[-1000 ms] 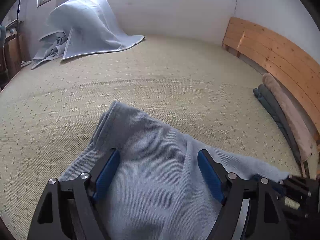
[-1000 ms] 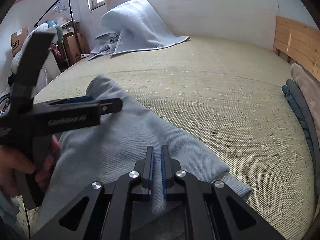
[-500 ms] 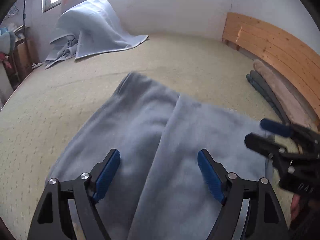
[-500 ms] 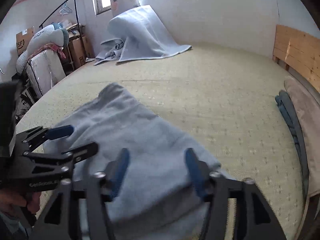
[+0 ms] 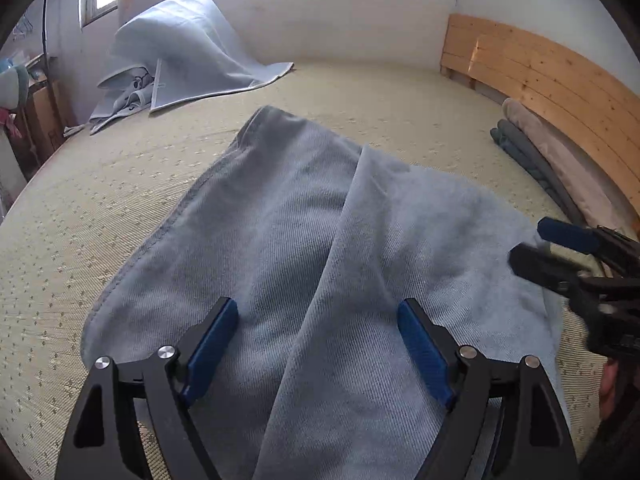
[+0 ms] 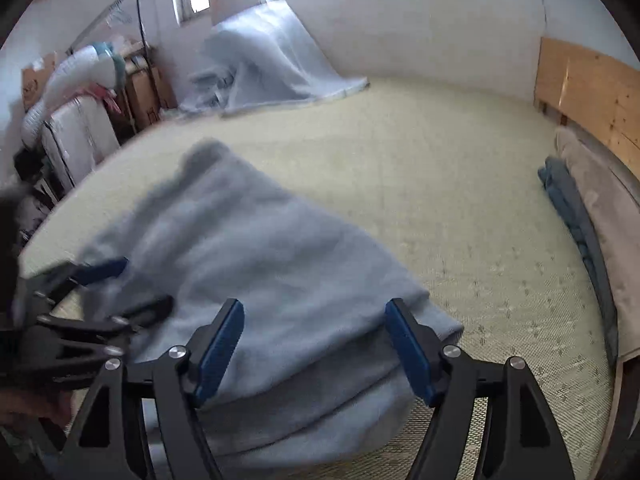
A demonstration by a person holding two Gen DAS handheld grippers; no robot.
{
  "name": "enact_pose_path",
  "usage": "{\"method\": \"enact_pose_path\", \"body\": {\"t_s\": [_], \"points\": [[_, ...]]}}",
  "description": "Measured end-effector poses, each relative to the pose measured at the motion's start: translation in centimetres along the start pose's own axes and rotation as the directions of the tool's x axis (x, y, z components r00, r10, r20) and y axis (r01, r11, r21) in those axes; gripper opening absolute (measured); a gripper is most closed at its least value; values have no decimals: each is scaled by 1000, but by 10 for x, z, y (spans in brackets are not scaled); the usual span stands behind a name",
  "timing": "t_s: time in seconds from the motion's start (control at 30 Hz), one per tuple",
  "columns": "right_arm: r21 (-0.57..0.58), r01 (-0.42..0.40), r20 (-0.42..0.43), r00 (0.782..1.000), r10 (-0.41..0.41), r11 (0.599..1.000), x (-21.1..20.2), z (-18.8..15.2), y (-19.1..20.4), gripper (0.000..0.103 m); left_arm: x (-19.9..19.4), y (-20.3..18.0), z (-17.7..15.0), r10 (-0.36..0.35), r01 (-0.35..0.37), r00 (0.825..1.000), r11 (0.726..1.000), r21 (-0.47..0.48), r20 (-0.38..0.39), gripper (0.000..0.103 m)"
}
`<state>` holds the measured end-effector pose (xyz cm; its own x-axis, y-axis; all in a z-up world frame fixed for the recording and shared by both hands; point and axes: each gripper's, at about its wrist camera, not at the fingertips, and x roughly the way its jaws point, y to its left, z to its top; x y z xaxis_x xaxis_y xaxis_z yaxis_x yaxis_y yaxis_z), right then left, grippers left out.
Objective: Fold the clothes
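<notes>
Now both jaws spread wide, nothing clamped: left gripper point(image 5: 318, 344) and right gripper point(image 6: 316, 344) hover over the pale blue garment point(image 5: 320, 240), folded lengthwise on the woven mat point(image 5: 120, 184). Rolled cloths point(image 6: 592, 216) lie beside the wooden headboard point(image 5: 552, 84).

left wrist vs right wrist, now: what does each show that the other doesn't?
Left wrist only: a diagonal fold edge running across the light blue garment.

Right wrist only: a clothes rack and piled storage beside the bed, and the garment's stacked layers at its near end.

Both: the garment lying on the woven mat, the left gripper and right gripper both open and holding nothing, the wooden headboard, the blue blanket heap.
</notes>
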<state>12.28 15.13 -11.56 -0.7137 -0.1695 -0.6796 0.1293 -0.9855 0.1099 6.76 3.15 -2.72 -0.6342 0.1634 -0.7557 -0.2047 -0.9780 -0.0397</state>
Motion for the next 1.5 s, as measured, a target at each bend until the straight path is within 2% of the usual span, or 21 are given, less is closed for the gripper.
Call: {"method": "enact_pose_path", "body": {"t_s": [0.13,0.33,0.43,0.53,0.6,0.77,0.87,0.93,1.03,1.13,1.2,1.37,1.5], "points": [[-13,-89,57,994,89,996,-21,-4,18,76,-15,8,-2,-12,12,1000,1000,-15,-18,85],[-72,-149,47,987,152,986,-29,-18,40,77,-35,33,-17,8,-10,999,998,-62,-31,85],[-102,-144,-14,990,143,984,-16,-29,49,76,-28,32,-23,19,-20,998,1000,-10,-65,85],[-133,-141,-75,988,132,981,-3,-39,57,77,-26,27,-28,38,-37,997,999,22,-67,86],[-144,-127,-62,991,120,981,-4,-43,58,76,-28,29,-27,28,-28,998,1000,7,-63,86],[-119,-104,-43,994,100,987,-19,-43,57,76,-50,50,-25,23,-23,1000,994,-105,-6,86],[-158,-123,31,991,129,980,-36,-40,70,76,-63,71,-22,17,-8,999,982,-186,50,86],[-169,-144,35,988,152,975,-35,-38,77,76,-65,82,-22,-7,22,998,973,-229,69,86],[-187,-176,41,982,186,967,-34,-35,87,76,-68,89,-27,-64,84,994,966,-244,88,86],[-203,-190,33,979,201,961,-26,-34,96,76,-69,87,-30,-107,130,988,967,-218,113,86],[-205,-193,18,979,201,959,-19,-35,99,76,-63,87,-30,-124,143,987,967,-210,99,86],[-226,-180,-41,984,175,957,4,-40,106,76,-35,93,-37,-88,87,996,970,-228,9,86],[-288,-140,-51,990,131,947,12,-49,113,76,-23,90,-34,-84,78,996,970,-230,-18,90]]}}
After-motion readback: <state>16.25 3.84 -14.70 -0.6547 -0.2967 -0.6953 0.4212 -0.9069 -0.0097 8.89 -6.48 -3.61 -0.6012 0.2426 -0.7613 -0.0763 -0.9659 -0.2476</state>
